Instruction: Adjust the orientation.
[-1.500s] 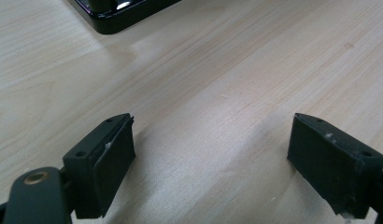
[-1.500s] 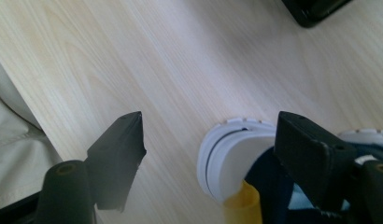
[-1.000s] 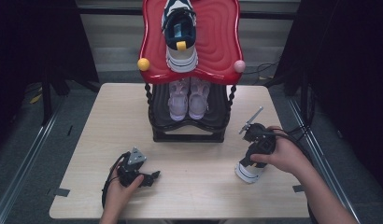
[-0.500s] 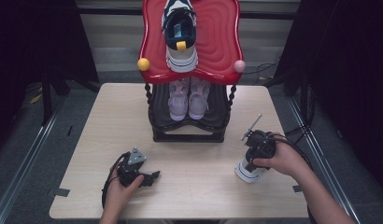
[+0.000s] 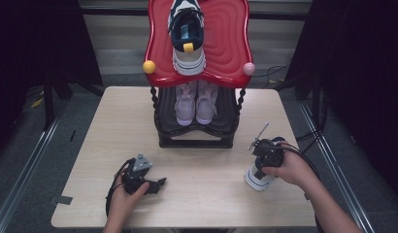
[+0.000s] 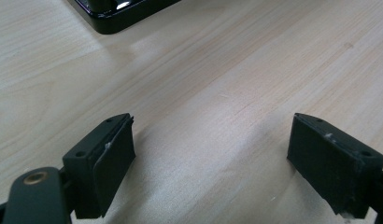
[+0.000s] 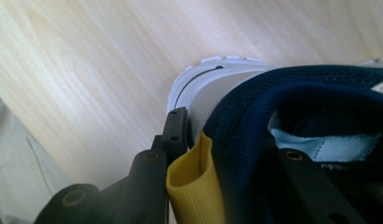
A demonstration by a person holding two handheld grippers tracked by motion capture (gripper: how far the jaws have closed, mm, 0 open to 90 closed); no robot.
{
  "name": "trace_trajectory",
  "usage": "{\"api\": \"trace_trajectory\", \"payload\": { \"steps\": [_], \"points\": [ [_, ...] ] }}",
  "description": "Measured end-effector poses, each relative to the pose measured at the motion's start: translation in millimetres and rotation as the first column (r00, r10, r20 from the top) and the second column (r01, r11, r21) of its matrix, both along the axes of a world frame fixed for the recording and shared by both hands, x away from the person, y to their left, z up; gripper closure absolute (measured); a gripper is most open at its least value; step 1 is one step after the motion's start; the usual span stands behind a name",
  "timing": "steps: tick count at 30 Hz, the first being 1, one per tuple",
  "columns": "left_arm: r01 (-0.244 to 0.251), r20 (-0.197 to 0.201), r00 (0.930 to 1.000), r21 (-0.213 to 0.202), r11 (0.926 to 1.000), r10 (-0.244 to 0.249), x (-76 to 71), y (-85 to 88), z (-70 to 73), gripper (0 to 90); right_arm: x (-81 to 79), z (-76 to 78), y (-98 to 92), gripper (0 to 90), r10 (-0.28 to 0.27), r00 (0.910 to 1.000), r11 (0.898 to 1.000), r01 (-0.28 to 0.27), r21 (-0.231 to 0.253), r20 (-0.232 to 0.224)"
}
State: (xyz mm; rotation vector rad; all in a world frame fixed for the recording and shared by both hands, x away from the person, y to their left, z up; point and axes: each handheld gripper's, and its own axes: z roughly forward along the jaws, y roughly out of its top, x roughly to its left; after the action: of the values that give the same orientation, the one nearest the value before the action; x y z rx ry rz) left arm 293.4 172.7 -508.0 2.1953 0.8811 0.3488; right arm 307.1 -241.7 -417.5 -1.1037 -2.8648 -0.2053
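In the high view, the right gripper (image 5: pixel 268 154) sat at the lower right of the frame, over the heel end of a navy and white sneaker with a yellow heel tab (image 5: pixel 257 177) that lay on the pale wooden table (image 5: pixel 211 194), near its right edge. The person's right hand (image 5: pixel 289 167) wrapped the gripper body from the right. In the right gripper view, the sneaker's navy knit collar (image 7: pixel 292 93) filled the right half of the frame, its white heel sole (image 7: pixel 203 79) sat at the centre, and the yellow loop tab (image 7: pixel 194 186) stood at the lower middle. One black jaw lay against the outside of the heel beside the tab and the other reached inside the shoe opening; the jaws had just been closing with the heel wall between them, and they appeared clamped on it.

The left gripper (image 5: pixel 158 183) rested at the lower left of the high view, held by the left hand (image 5: pixel 124 196) low over the table, well apart from the sneaker. In the left gripper view its two black jaws stood wide apart, with bare wood between them.

At the top centre of the high view stood a black two-tier shoe rack with a glossy red wavy top (image 5: pixel 226 48). A matching navy and white sneaker (image 5: pixel 187 36) sat on the red top, and a pair of pale pink sneakers (image 5: pixel 196 101) sat on the lower black shelf.
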Motion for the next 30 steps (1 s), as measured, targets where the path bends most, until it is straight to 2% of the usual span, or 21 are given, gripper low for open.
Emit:
{"api": "trace_trajectory", "payload": {
  "steps": [2, 3, 6, 10, 12, 13, 15, 16, 17, 18, 19, 20, 22, 23, 24, 26, 28, 29, 30],
  "points": [
    [0.000, 0.000, 1.0000, -0.001, 1.0000, 0.000, 0.0, 0.0, 0.0, 14.2, -2.9, 1.8, 0.4, 67.8, 0.020, 0.9998, 1.000, -0.020, -0.019, 0.009],
    [0.000, 0.000, 1.0000, 0.000, 1.0000, 0.000, 0.0, 0.0, 0.0, 14.2, -4.8, 3.4, 1.3, 67.8, 0.023, 0.9997, 1.000, -0.023, -0.010, -0.005],
    [0.000, 0.000, 1.0000, 0.000, 1.0000, 0.000, 0.0, 0.0, 0.0, 14.2, -8.7, 5.3, 1.0, 67.9, 0.085, 0.9963, 0.996, -0.084, -0.017, 0.016],
    [0.000, 0.000, 1.0000, -0.001, 1.0000, 0.000, 0.0, -0.1, 0.0, 14.2, -15.1, 9.1, 2.4, 68.0, 0.172, 0.9843, 0.985, -0.171, -0.025, 0.041],
    [0.000, 0.000, 1.0000, 0.000, 1.0000, 0.000, 0.0, 0.0, 0.0, 14.2, -18.4, 10.3, 2.0, 68.0, 0.228, 0.9732, 0.973, -0.226, -0.037, 0.034],
    [0.000, 0.000, 1.0000, -0.001, 1.0000, 0.000, 0.0, 0.0, 0.0, 14.2, -19.0, 9.6, 1.2, 68.0, 0.244, 0.9693, 0.970, -0.243, -0.033, 0.032],
    [0.000, 0.000, 1.0000, -0.001, 1.0000, 0.000, 0.0, -0.1, 0.0, 14.2, -21.8, 9.2, 0.7, 67.9, 0.242, 0.9702, 0.970, -0.241, -0.038, 0.016],
    [0.000, 0.000, 1.0000, -0.001, 1.0000, 0.000, 0.0, -0.1, 0.0, 14.2, -21.8, 6.7, -0.9, 67.8, 0.259, 0.9656, 0.965, -0.258, -0.038, 0.022],
    [0.000, 0.000, 1.0000, 0.000, 1.0000, 0.000, 0.0, 0.0, 0.0, 14.2, -23.4, 6.1, -0.1, 67.4, 0.234, 0.9721, 0.972, -0.233, -0.036, 0.014],
    [0.000, 0.000, 1.0000, 0.000, 1.0000, 0.000, 0.0, -0.1, 0.0, 14.2, -23.2, 4.6, -1.4, 66.9, 0.244, 0.9698, 0.970, -0.243, -0.025, 0.007],
    [0.000, 0.000, 1.0000, 0.000, 1.0000, 0.000, 0.0, -0.1, 0.0, 14.2, -23.4, 3.1, -2.5, 66.9, 0.237, 0.9715, 0.971, -0.236, -0.028, 0.017],
    [0.000, 0.000, 1.0000, -0.001, 1.0000, 0.000, 0.0, -0.1, 0.0, 14.2, -22.7, 1.4, -3.9, 66.5, 0.257, 0.9659, 0.966, -0.257, -0.022, 0.029],
    [0.000, 0.000, 1.0000, 0.000, 1.0000, 0.000, -0.1, -0.1, 0.0, 14.2, -24.0, 2.5, -4.4, 64.7, 0.237, 0.9708, 0.972, -0.236, -0.015, 0.041],
    [-0.001, 0.000, 1.0000, 0.000, 1.0000, 0.001, -0.1, -0.1, 0.0, 14.2, -25.6, 3.3, -4.3, 63.0, 0.206, 0.9774, 0.978, -0.206, -0.005, 0.046],
    [-0.001, 0.001, 1.0000, 0.000, 1.0000, 0.001, -0.1, -0.1, 0.0, 14.2, -24.7, 3.0, -5.4, 60.8, 0.207, 0.9767, 0.978, -0.208, -0.002, 0.056],
    [-0.001, 0.001, 1.0000, 0.000, 1.0000, 0.001, -0.1, -0.1, 0.0, 14.2, -24.4, 4.0, -6.8, 58.6, 0.181, 0.9813, 0.983, -0.181, 0.004, 0.066],
    [-0.003, 0.001, 1.0000, 0.000, 1.0000, 0.003, -0.2, -0.2, -0.1, 14.2, -22.7, 3.9, -7.5, 51.9, 0.142, 0.9879, 0.990, -0.143, 0.009, 0.062],
    [-0.002, 0.001, 1.0000, 0.001, 1.0000, 0.002, -0.2, -0.1, -0.1, 14.2, -21.7, 3.4, -8.4, 51.8, 0.137, 0.9884, 0.990, -0.139, 0.019, 0.065],
    [-0.005, 0.003, 1.0000, 0.000, 1.0000, 0.005, -0.3, -0.3, -0.2, 14.2, -21.8, 3.4, -7.8, 52.0, 0.121, 0.9915, 0.992, -0.122, 0.020, 0.047]
  ]
}}
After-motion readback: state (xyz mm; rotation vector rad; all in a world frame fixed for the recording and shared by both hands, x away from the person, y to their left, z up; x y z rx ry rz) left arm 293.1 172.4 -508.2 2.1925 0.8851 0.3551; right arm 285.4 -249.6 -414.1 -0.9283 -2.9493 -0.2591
